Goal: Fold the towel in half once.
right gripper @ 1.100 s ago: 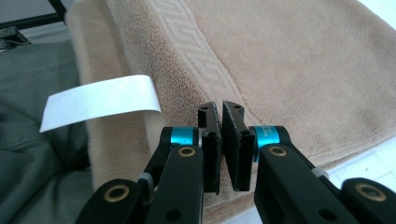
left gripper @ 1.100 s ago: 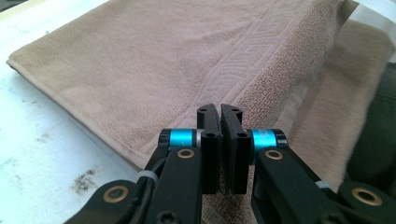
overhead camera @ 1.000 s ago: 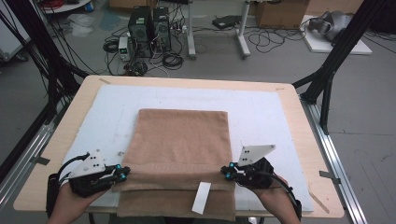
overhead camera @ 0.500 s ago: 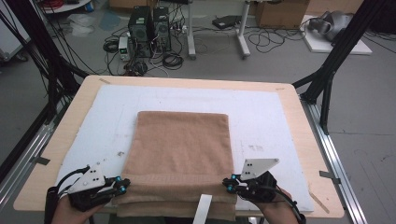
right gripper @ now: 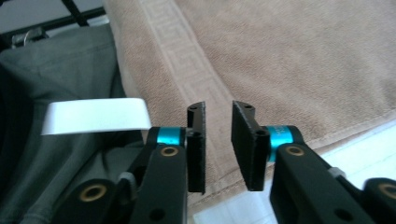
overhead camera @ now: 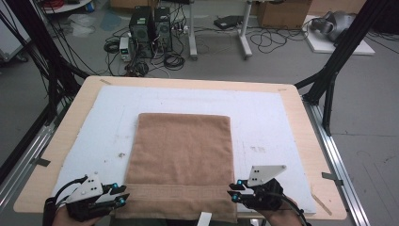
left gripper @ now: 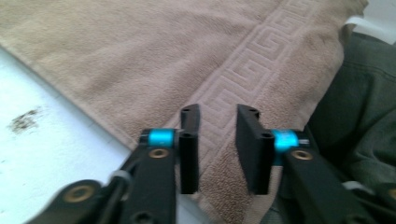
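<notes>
Towel [overhead camera: 182, 162] lies flat, folded, in the middle of the white mat [overhead camera: 263, 117] on the counter [overhead camera: 301, 136]. It runs from frame centre down to the bottom edge of the high view, and its near hem hangs just over the counter's front edge.

Left tongs [overhead camera: 123, 197] sit at lower left of the high view, just beside the towel's near-left corner, tips pointing right toward the hem. In the left gripper view I see the left tongs [left gripper: 217, 140] partly open, having just been opening. The gap between the pads is empty; the towel's Greek-key border [left gripper: 252, 70] lies beneath and beyond them, running up to the upper right of the frame. Nothing gripped.

Right tongs [overhead camera: 234, 194] are at lower right of the high view, at the towel's near-right corner, tips pointing left, at the towel edge. In the right gripper view the right tongs [right gripper: 218, 140] show a narrow gap, also just been opening, nothing pinched. Towel fills the upper right of that frame, and its border band runs from upper centre down to the pads. White care label [right gripper: 95, 116] sticks out at centre left, clear of the tongs.

Both tongs flank the near hem, one per corner, both released.
</notes>
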Motion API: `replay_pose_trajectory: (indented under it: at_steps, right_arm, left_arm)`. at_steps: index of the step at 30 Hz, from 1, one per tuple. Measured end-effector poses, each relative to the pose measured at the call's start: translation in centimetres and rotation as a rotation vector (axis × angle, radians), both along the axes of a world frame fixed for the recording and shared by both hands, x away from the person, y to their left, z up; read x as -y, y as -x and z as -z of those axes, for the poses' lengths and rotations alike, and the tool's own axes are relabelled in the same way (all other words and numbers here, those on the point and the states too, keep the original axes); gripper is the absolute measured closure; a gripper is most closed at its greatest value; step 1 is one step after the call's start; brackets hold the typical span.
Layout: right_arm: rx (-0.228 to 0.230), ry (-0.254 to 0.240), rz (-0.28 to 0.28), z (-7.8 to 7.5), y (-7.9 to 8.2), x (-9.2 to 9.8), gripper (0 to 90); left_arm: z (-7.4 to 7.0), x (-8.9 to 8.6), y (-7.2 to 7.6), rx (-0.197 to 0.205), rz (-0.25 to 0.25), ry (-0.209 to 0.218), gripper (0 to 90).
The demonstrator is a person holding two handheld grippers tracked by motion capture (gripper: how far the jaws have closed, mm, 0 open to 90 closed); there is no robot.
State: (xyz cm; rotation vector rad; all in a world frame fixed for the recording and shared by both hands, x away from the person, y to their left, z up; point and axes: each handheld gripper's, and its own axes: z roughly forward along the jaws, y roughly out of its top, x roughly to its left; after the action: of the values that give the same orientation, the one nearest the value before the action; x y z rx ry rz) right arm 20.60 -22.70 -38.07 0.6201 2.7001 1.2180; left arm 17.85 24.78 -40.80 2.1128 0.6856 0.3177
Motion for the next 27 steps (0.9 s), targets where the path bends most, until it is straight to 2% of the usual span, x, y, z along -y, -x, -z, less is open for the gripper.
replay_pose_trajectory:
  at_steps: [3, 8, 16, 19, 27]
  right_arm:
    - [0.003, 0.002, 0.004, 0.2, -0.4, -0.3, 69.9]
    - [-0.005, -0.025, 0.032, 0.4, -1.6, -0.6, 60.2]
    - [-0.001, -0.06, 0.103, 0.5, -4.0, -0.5, 45.9]
    - [-0.002, -0.069, 0.127, 0.4, -5.1, -0.6, 40.3]
    - [0.016, -0.063, 0.161, -0.3, -8.1, -1.1, 30.8]
  left_arm:
    - [0.0, 0.0, -0.3, 0.007, -0.017, 0.004, 63.3]
    - [0.1, 0.1, -1.3, 0.011, -0.042, 0.02, 55.2]
    - [-0.2, 0.1, -3.6, 0.018, -0.076, 0.036, 48.4]
    - [-0.4, 0.1, -4.6, 0.017, -0.095, 0.06, 46.7]
    - [-1.6, 0.2, -7.2, 0.023, -0.116, 0.087, 41.8]
